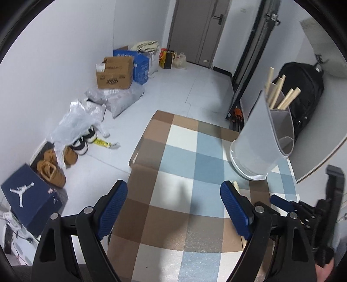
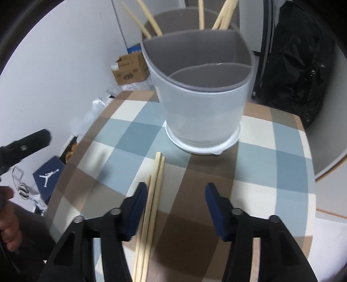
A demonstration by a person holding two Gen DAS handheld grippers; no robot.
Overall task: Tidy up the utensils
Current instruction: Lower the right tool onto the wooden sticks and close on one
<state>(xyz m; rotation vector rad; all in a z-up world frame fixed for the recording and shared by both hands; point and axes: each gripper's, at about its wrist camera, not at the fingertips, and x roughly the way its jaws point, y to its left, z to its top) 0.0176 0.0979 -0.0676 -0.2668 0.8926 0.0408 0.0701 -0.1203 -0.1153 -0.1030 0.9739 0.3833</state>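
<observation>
A grey-white utensil holder (image 2: 201,108) with inner dividers stands at the far side of the checked tablecloth (image 2: 271,162); several wooden chopsticks (image 2: 149,19) stick out of its back compartment. Three loose chopsticks (image 2: 155,184) lie on the cloth in front of it. My right gripper (image 2: 175,195) hangs low over them, open, with the sticks just inside its left pad and a wide gap to the right pad. My left gripper (image 1: 173,195) is open over bare cloth with nothing between its pads; the holder (image 1: 260,141) is to its upper right.
A black backpack (image 1: 303,97) leans behind the table. On the floor at left are cardboard boxes (image 1: 115,73), plastic bags, shoes and a navy shoe box (image 1: 30,199). A white round tabletop edge (image 1: 325,151) curves along the right.
</observation>
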